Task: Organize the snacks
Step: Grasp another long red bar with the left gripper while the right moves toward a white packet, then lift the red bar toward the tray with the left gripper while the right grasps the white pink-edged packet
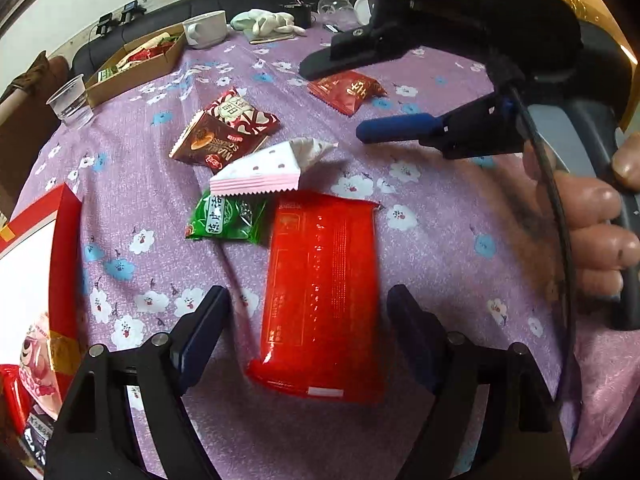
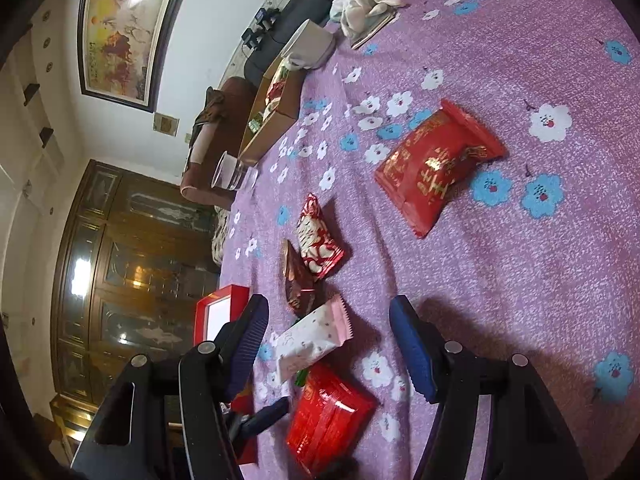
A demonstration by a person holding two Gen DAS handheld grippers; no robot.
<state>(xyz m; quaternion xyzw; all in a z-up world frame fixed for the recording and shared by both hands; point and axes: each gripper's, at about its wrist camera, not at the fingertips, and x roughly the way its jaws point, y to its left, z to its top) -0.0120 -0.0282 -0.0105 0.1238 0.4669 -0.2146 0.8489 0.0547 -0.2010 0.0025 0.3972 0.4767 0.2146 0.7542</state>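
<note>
A long red packet (image 1: 320, 292) lies on the purple flowered cloth (image 1: 440, 216) between the fingers of my left gripper (image 1: 307, 294). The jaws stand open, with a gap on each side of the packet. Beyond it lie a green packet (image 1: 224, 218), a pink-and-white packet (image 1: 264, 170), a brown packet (image 1: 208, 142) and a red-and-white one (image 1: 240, 114). A small red packet with gold print (image 1: 346, 90) lies farther back. My right gripper (image 2: 329, 302) hangs open above the pink-and-white packet (image 2: 312, 340), holding nothing. The small red packet (image 2: 436, 168) lies ahead of it.
A red box (image 1: 64, 240) with packets inside stands at the left. At the back left are a cardboard box (image 1: 136, 68) holding snacks, a clear plastic cup (image 1: 70, 100) and a white mug (image 1: 206, 28). A pale cloth toy (image 1: 268, 22) lies at the far edge.
</note>
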